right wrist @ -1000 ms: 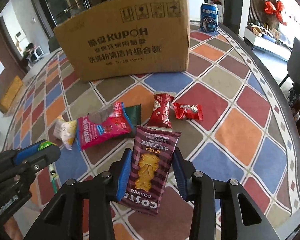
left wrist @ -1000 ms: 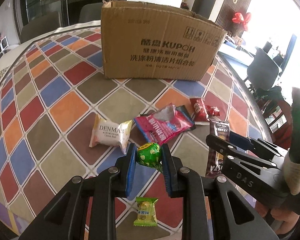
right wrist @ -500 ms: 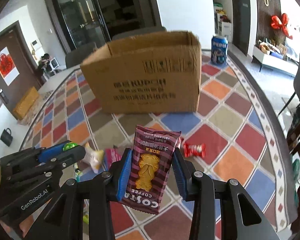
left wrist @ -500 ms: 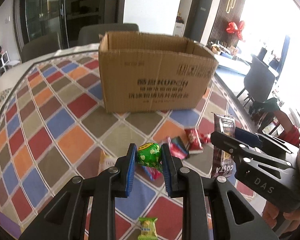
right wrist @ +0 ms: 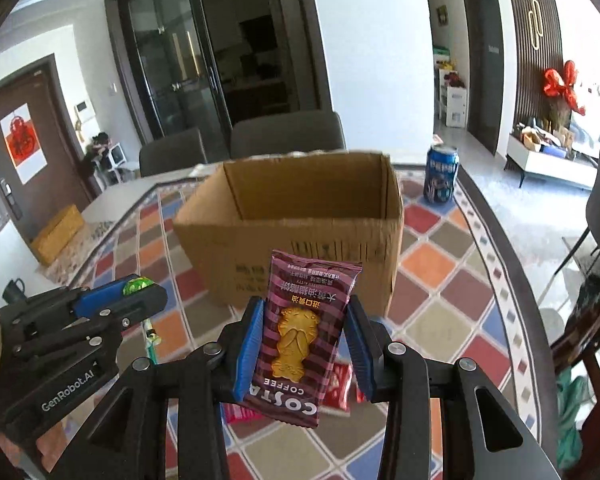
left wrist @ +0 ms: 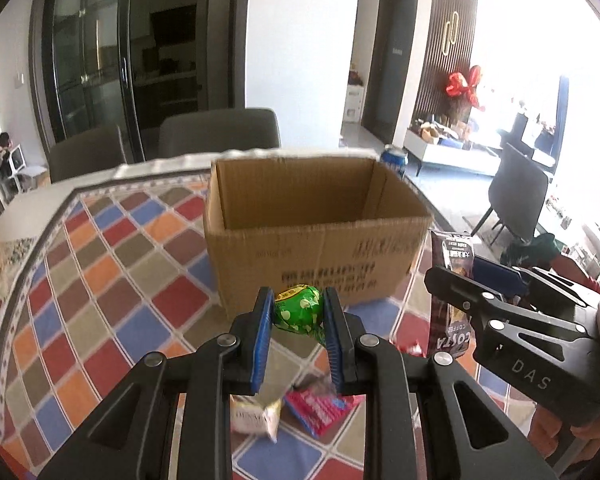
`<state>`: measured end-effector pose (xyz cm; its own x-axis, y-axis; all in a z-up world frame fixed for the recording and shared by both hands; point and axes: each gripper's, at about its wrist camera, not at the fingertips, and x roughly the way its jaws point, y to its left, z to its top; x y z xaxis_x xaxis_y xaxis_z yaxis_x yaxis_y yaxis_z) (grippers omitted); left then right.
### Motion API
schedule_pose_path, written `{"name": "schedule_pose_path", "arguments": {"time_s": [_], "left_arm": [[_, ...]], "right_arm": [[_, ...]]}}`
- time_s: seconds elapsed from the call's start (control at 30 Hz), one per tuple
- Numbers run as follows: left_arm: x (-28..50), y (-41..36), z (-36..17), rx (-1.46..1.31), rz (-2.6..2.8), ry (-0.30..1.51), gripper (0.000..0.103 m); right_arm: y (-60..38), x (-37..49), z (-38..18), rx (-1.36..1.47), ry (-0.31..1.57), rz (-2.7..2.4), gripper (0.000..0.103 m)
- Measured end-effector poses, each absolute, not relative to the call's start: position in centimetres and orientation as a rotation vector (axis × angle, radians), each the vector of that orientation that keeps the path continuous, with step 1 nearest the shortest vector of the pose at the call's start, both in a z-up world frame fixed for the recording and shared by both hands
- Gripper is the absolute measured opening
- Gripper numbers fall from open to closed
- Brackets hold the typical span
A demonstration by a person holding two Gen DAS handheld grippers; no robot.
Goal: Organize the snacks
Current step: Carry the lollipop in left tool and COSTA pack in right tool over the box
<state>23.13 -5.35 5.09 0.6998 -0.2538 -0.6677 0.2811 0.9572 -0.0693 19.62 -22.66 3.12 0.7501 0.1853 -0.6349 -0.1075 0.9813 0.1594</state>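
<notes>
Your left gripper is clamped on a small green foil-wrapped candy, low in the centre of the left wrist frame. Your right gripper grips a maroon striped Costa Coffee biscuit packet, which stands upright between the pads, its long axis running up the frame.

The open brown cardboard box sits just above both loads in each frame, its mouth facing up and its printed front wall towards you. Judging by that, both snacks need to travel forward over the near rim. Neither hand looks clearly closer.

A white wrapped cake and a pink snack packet lie on the chequered tablecloth below the left gripper.
</notes>
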Motion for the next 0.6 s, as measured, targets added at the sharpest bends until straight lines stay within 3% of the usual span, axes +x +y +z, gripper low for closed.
{"name": "schedule_pose_path", "arguments": {"time_s": [0.6], "left_arm": [[29.0, -4.8, 9.7, 0.053, -0.282, 0.638, 0.025]], "right_arm": [[-22.4, 24.6, 8.8, 0.077, 0.576, 0.152, 0.041]]}}
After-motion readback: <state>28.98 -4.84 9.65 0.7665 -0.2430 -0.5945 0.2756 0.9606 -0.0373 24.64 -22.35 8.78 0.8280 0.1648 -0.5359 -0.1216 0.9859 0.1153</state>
